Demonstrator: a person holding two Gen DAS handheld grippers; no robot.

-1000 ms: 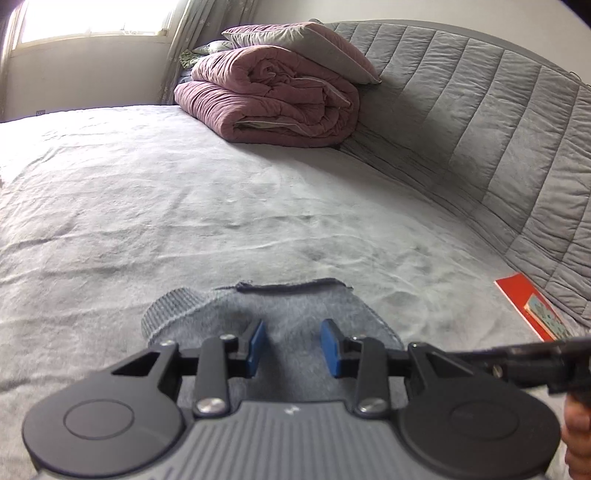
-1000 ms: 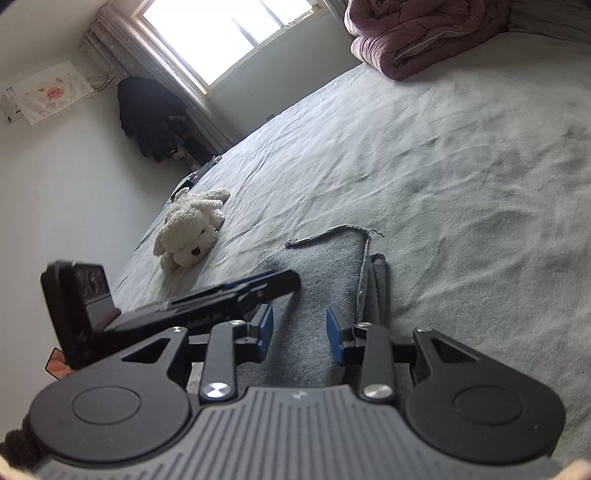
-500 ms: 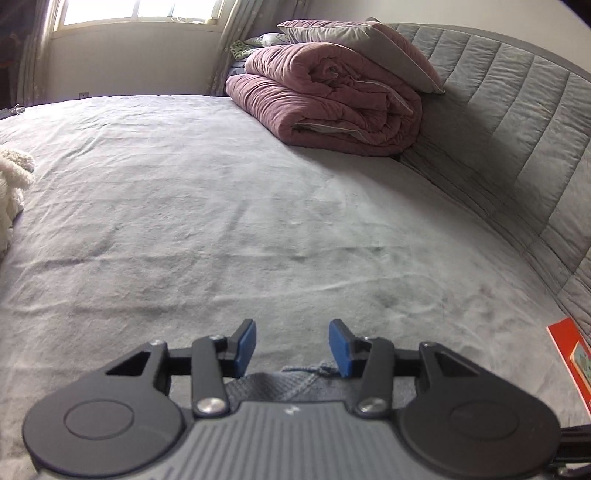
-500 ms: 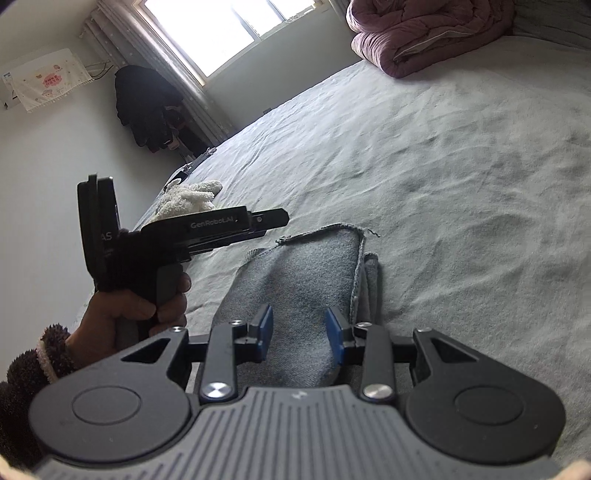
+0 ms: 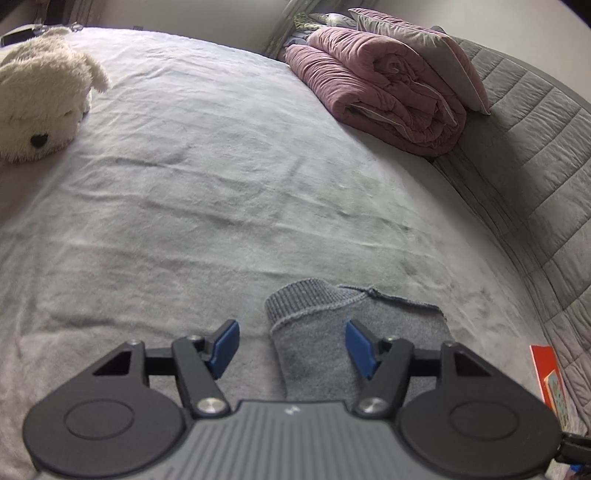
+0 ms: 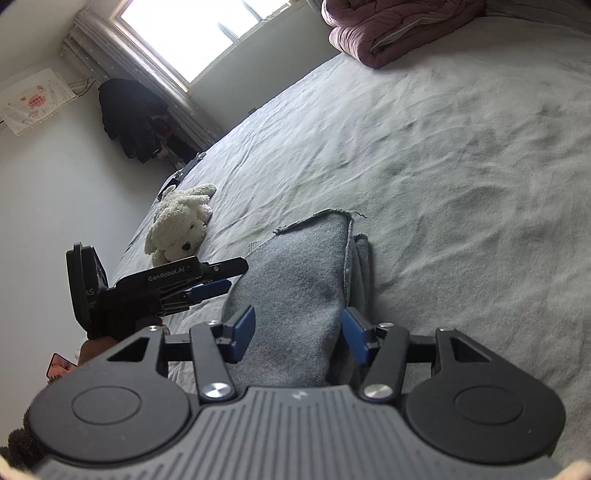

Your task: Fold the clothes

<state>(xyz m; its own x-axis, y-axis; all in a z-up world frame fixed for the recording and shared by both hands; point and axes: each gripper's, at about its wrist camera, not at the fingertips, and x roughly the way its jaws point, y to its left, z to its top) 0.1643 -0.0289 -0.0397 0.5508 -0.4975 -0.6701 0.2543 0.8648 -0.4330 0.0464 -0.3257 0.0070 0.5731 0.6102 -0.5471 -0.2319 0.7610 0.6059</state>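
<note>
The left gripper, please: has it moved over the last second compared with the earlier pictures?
Yes. In the right wrist view the left gripper has risen off the grey garment and shifted left, toward the plush dog, and opened wider.

A home bedroom: wide bed under a wrinkled grey sheet (image 5: 221,192), quilted grey headboard (image 5: 535,147) right, rolled pink duvet (image 5: 380,85) far, fluffy white toy dog (image 5: 37,107) left, bright window (image 6: 207,33).

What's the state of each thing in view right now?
left gripper: open, empty, over the garment's edge
right gripper: open, empty, straddling the garment
grey garment: folded, flat on bed, ungripped
pink quilt: folded, against the headboard
plush dog: lying on the bed
window: bright, curtain drawn aside
</note>
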